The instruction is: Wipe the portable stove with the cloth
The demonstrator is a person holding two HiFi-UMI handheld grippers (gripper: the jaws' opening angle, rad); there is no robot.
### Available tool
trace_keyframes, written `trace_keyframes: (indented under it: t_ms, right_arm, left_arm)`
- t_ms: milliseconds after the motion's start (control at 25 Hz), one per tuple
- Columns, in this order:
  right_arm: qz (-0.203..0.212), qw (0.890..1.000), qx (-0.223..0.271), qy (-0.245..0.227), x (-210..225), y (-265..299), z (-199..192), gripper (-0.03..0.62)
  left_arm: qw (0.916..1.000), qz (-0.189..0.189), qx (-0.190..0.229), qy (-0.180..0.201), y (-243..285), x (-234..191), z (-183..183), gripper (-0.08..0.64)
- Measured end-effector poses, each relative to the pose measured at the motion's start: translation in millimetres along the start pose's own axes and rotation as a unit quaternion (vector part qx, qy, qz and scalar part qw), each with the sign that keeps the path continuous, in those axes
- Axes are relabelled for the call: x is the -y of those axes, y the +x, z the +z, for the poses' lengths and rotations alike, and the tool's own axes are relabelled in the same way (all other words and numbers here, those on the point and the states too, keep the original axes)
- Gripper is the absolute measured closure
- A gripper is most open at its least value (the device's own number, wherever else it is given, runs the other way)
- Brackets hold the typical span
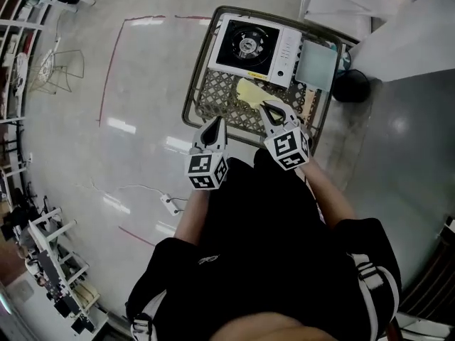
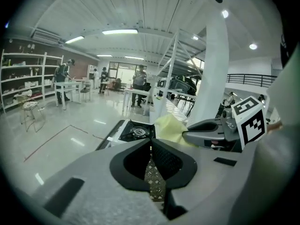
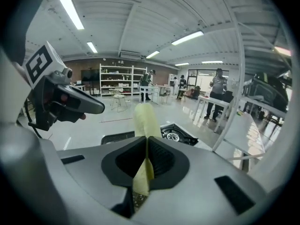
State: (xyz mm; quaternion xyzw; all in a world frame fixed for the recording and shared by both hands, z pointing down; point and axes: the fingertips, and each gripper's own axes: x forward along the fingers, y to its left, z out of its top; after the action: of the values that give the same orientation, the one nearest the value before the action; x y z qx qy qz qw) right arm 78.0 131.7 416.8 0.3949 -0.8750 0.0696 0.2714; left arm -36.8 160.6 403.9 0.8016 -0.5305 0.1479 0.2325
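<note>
While cloth (image 1: 249, 91) is pinched in R claw (image 1: 266, 107), stove (image 1: 249, 47) waits untouched.
R claw shut tight on yellow cloth, limp flap standing past the tips; L claw (image 2: 151, 144) closed, empty. Stove sits on mesh desk (image 1: 190, 101), just ahead of both. Judging: cloth light, soft, folds easy, so grip at a bunched edge w/ plenty left free to drag flat; stove rigid, prob. slides if shoved.

The portable stove (image 1: 257, 50) sat burner-up at the far end of a mesh-topped table (image 1: 217, 99). The yellow cloth (image 1: 250, 91) extended from the right gripper (image 1: 267, 107) tip over the mesh, near the stove. The left gripper (image 1: 216, 122) stood alongside, clear of the cloth.
</note>
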Motion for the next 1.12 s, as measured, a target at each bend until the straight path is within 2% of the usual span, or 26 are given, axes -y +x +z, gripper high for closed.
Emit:
trace_keyframes:
  t_ms: [200,480,560,720,880,1120]
  right_arm:
    - [-0.042,0.998,-0.04,0.038,36,2,-36,0.575]
    - [-0.087,0.989,-0.078,0.091,58,8,-59,0.575]
    - [-0.103,0.983,-0.089,0.12,64,11,-65,0.574]
    - [-0.149,0.962,-0.107,0.201,80,22,-79,0.575]
    - [-0.189,0.952,-0.133,0.199,90,42,-82,0.574]
    - [-0.222,0.941,-0.165,0.197,104,73,-89,0.574]
  left_arm:
    - [0.9981,-0.046,-0.038,0.013,43,20,-4,0.534]
    - [0.9923,-0.099,-0.073,0.019,93,19,-6,0.534]
    - [0.9893,-0.118,-0.084,0.022,105,20,-9,0.534]
    - [0.9824,-0.158,-0.096,0.025,125,15,-11,0.534]
    - [0.9733,-0.198,-0.116,0.015,144,7,-22,0.534]
    - [0.9612,-0.239,-0.132,0.04,186,-6,-29,0.534]
